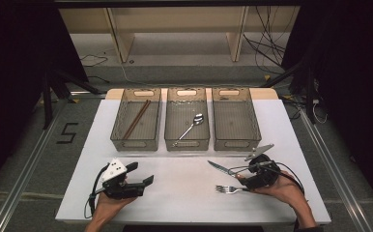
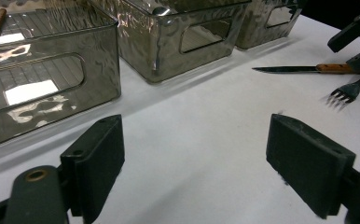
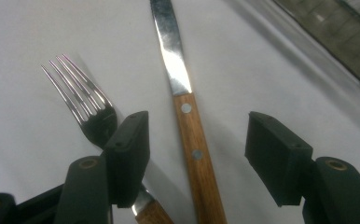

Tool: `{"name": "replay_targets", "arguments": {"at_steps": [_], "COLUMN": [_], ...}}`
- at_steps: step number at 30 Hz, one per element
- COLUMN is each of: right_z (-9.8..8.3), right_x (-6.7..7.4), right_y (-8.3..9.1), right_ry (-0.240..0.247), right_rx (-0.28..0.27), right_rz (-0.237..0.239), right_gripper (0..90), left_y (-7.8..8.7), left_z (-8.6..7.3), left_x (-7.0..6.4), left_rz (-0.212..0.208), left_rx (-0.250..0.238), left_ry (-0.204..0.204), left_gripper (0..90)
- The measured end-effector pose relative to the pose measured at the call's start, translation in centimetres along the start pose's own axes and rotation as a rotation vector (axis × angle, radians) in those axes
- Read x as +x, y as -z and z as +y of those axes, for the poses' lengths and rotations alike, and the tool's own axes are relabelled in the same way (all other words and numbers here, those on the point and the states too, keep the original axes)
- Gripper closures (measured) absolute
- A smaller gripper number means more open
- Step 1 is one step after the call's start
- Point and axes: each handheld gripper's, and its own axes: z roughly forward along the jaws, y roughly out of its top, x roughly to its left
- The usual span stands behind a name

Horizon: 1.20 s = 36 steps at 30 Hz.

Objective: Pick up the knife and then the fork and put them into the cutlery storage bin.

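A wooden-handled knife [image 1: 218, 167] and a fork [image 1: 228, 189] lie on the white table at the front right. My right gripper [image 1: 237, 175] points left over their handles. In the right gripper view its jaws stand open on either side of the knife [image 3: 187, 116], with a gap on both sides of the handle. The fork [image 3: 82, 107] lies just outside the left jaw, and its neck passes under that jaw. My left gripper [image 1: 141, 173] rests at the front left, open with nothing between its jaws [image 2: 192, 163]. From there the knife [image 2: 285, 69] and fork [image 2: 346, 93] show far right.
Three clear grey bins stand in a row at the back of the table. The left bin [image 1: 119, 130] holds brown chopsticks [image 1: 136, 119], the middle bin [image 1: 171, 130] a spoon [image 1: 190, 126], and nothing lies in the right bin [image 1: 255, 126]. A person's hands hold both grippers.
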Motion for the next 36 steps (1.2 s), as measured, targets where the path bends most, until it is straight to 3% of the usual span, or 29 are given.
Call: {"name": "replay_targets", "arguments": {"at_steps": [8, 23, 29, 36], "right_z": [0.5, 0.9, 1.4, 1.7], "right_x": [0.0, 0.1, 0.5, 0.7], "right_y": [-1.2, -1.4, -1.5, -1.5], "right_ry": [0.027, 0.061, 0.138, 0.173], "right_rx": [0.078, 0.135, 0.166, 0.187], "right_rz": [-0.008, 0.012, 0.01, 0.0], "right_gripper": [45.1, 71.4, 76.3, 77.0], "left_y": [0.0, -0.1, -0.1, 0.0], "left_z": [0.0, 0.0, 0.0, 0.0], "left_x": [0.0, -0.1, -0.1, -0.2], "left_rz": [0.0, 0.001, 0.0, -0.001], "left_rx": [-0.002, 0.001, -0.002, -0.003], "left_ry": [0.0, -0.004, -0.004, -0.005], "left_gripper": [18.8, 18.7, 18.7, 18.7]}}
